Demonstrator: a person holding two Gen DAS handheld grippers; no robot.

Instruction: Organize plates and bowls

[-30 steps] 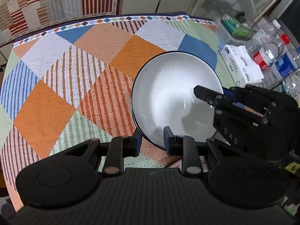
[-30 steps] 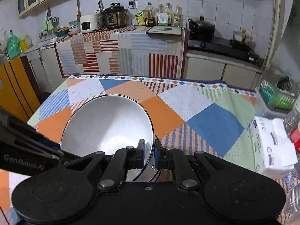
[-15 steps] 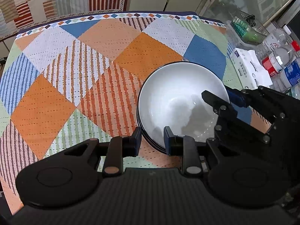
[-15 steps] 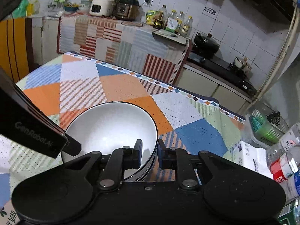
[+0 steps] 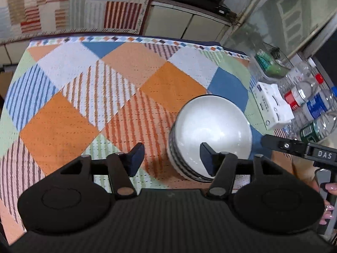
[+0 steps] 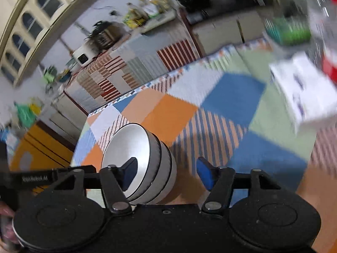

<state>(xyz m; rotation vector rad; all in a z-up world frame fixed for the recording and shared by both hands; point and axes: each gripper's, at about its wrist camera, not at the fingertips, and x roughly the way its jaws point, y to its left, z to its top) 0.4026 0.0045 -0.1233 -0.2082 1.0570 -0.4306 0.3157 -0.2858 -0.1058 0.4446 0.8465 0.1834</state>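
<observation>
Left gripper [image 5: 171, 158] pointed steeply down at the tabletop [image 5: 63, 126], jaws opening, nothing pinched; its right finger overlapped the near rim of the bowl stack [image 5: 210, 135] in view, contact unclear. Stack sat near the tabletop's right edge, beside a white tissue pack [image 5: 271, 107] and bottles [image 5: 309, 103]. Right gripper [image 6: 166, 174] was rolled hard, view tilted and blurred, jaws opening; the stack's [image 6: 145, 164] near side lay between them, pads not pressing. Right hand [image 5: 326, 191] gripped its handle.

glossy glazed bowls [image 5: 212, 126] on woven cloth [image 5: 84, 97] (matt, textured).
</observation>
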